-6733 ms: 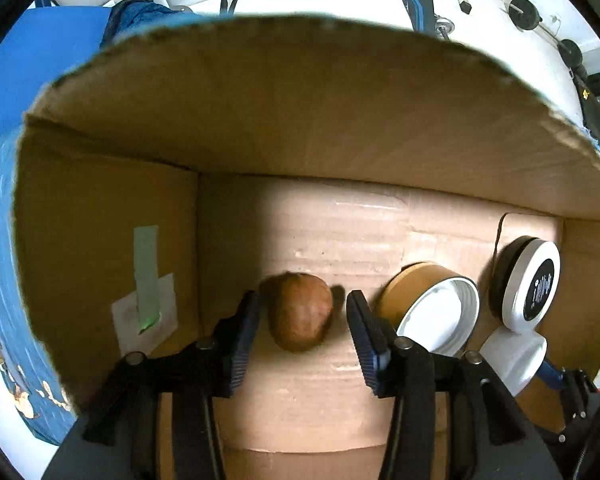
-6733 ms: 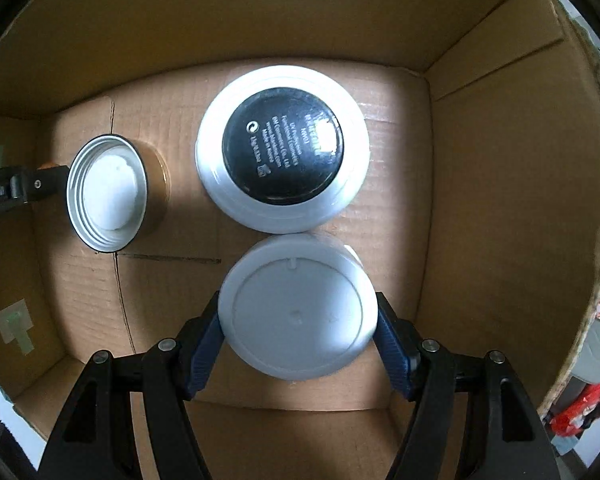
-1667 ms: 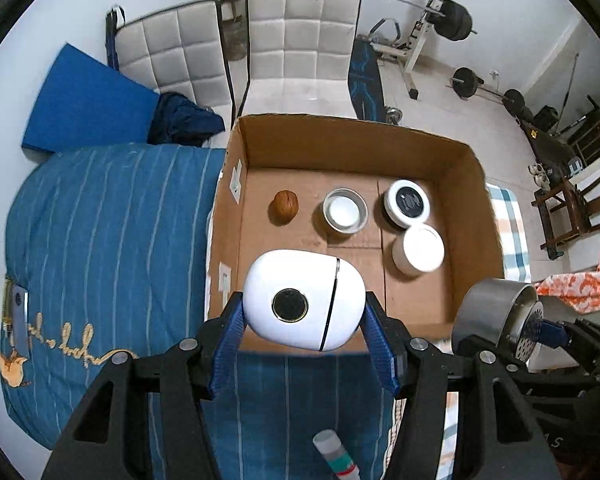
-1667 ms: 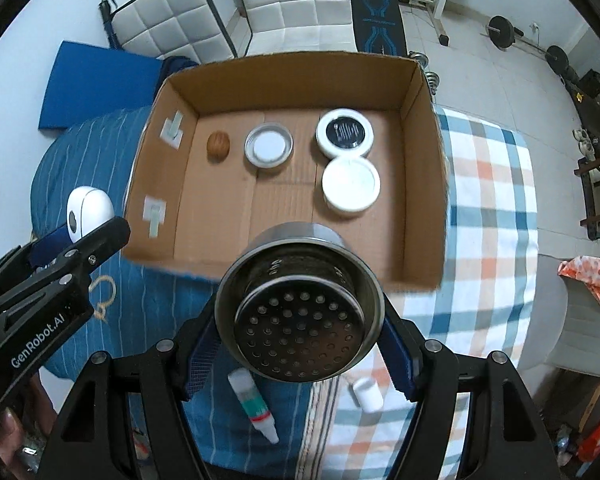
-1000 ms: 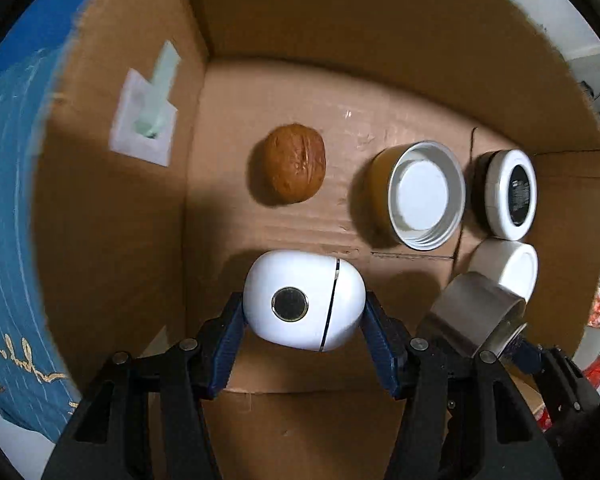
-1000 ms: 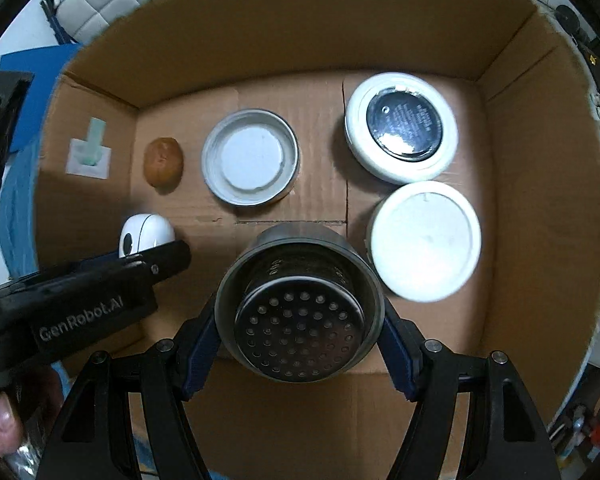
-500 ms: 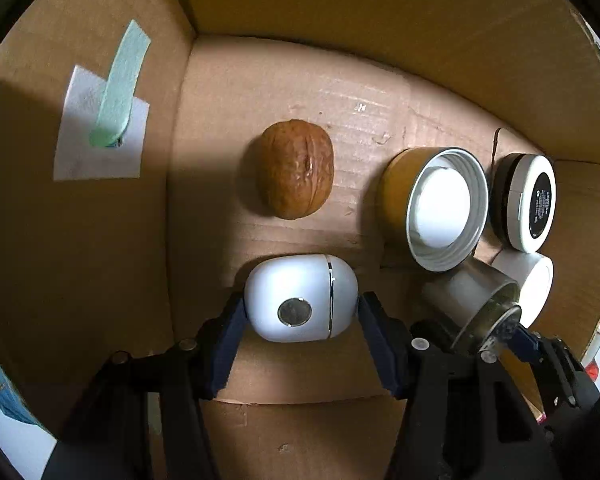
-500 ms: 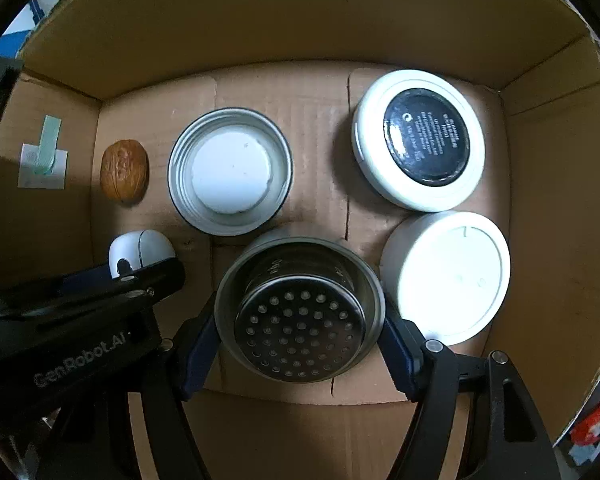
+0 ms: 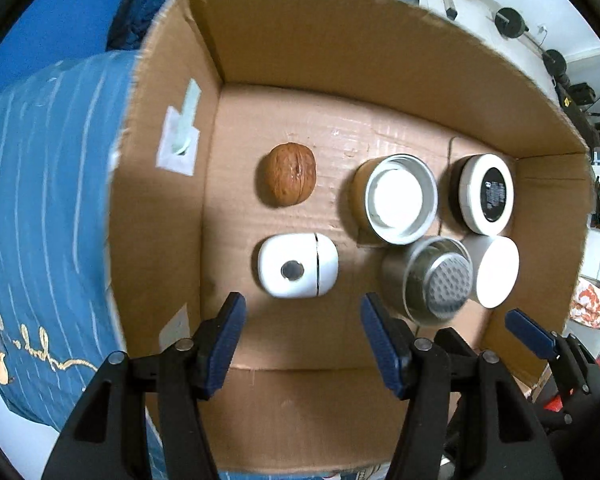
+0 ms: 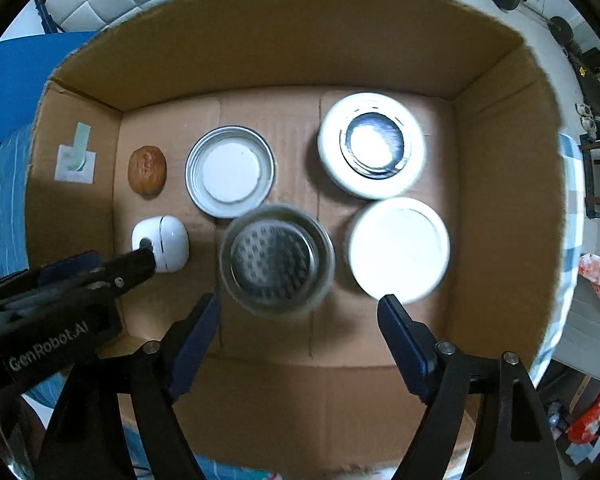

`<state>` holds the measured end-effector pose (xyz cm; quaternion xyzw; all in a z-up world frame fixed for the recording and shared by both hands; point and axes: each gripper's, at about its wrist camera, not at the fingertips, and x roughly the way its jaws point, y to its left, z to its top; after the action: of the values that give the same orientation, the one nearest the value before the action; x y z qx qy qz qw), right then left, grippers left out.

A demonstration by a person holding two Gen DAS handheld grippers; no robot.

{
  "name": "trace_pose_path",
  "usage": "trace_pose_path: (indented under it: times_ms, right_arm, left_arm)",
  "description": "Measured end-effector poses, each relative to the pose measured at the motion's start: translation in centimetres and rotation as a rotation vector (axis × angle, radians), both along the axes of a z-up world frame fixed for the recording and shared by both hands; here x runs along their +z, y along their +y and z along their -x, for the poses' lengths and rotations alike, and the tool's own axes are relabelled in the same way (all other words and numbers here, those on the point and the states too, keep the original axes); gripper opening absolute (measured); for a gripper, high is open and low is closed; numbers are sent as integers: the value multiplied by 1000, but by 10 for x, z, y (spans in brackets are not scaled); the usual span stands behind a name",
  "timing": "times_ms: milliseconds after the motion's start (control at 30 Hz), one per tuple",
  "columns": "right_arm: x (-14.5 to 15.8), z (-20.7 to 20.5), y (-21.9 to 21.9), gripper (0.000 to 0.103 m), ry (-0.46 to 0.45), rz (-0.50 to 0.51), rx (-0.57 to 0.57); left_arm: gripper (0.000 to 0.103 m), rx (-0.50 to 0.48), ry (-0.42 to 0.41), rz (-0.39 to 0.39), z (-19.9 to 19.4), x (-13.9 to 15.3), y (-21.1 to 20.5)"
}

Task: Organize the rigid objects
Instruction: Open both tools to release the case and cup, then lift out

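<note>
A white pill-shaped device (image 9: 298, 265) (image 10: 162, 242) lies on the floor of the cardboard box (image 9: 340, 40) (image 10: 280, 40), just below a walnut (image 9: 291, 179) (image 10: 147, 170). My left gripper (image 9: 303, 316) hangs above it with its jaws opening, and the pads are clear of the device. A perforated metal cup (image 10: 276, 260) (image 9: 432, 280) stands in the front middle of the box. Above the cup is my right gripper (image 10: 299, 308), its jaws also opening and nothing between the pads.
Also in the box are a silver-lidded brown jar (image 10: 230, 171) (image 9: 400, 199), a black-topped white tin (image 10: 372, 145) and a white-lidded jar (image 10: 398, 250). The box rests on a blue striped cover (image 9: 40, 200). Chairs and gym weights stand beyond.
Both grippers have let go: the white device and the metal cup now sit on the box floor. Both grippers have widened and lifted away from them.
</note>
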<state>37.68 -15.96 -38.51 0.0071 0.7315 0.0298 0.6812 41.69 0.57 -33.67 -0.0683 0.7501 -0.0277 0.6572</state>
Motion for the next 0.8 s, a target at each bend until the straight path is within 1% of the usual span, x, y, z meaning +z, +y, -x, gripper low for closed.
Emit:
trace_pose_path:
  times_ms: [100, 167, 200, 233, 267, 300, 333, 367, 400, 433, 500, 567, 667, 767, 800]
  right_arm:
    - [12, 14, -4, 83, -19, 0, -6]
    - [20, 20, -10, 83, -32, 14, -4]
    - [24, 23, -20, 83, -44, 10, -4]
    - [30, 22, -28, 87, -49, 10, -5]
    - [35, 26, -35, 89, -58, 13, -6]
    - [38, 30, -39, 93, -67, 8, -8]
    - [43, 32, -41, 99, -76, 1, -7]
    - [47, 36, -43, 102, -81, 2, -3]
    - [54, 42, -45, 103, -86, -4, -5]
    - [59, 49, -48, 103, -96, -12, -5]
    - [70, 53, -49, 103, -110, -9, -2]
    - [78, 61, -49, 103, -132, -11, -3]
    - [93, 77, -52, 103, -170, -2, -3]
    - [107, 94, -54, 103, -217, -3, 2]
    - [113, 99, -56, 103, -233, 0, 1]
  left_arm:
    - [62, -11, -41, -5, 16, 18, -5]
    - [62, -15, -80, -13, 27, 30, -7]
    - [62, -11, -104, -17, 33, 38, -7]
    - [67, -8, -119, -18, 34, 42, -2]
    - [75, -1, -138, -16, 36, 50, -7]
    - [89, 10, -166, -17, 43, 58, -6]
    - [94, 14, -182, -21, 46, 63, -5]
    - [96, 19, -214, -30, 52, 72, -6]
    - [97, 20, -232, -40, 57, 77, 0]
    - [98, 20, -251, -50, 57, 81, 0]
    - [98, 21, -296, -64, 70, 93, -3]
    - [98, 30, -333, -55, 84, 106, 3]
    - [98, 37, -371, -53, 97, 116, 2]
    - [98, 32, -424, -78, 117, 132, 3]
    - [98, 32, -436, -86, 119, 132, 2]
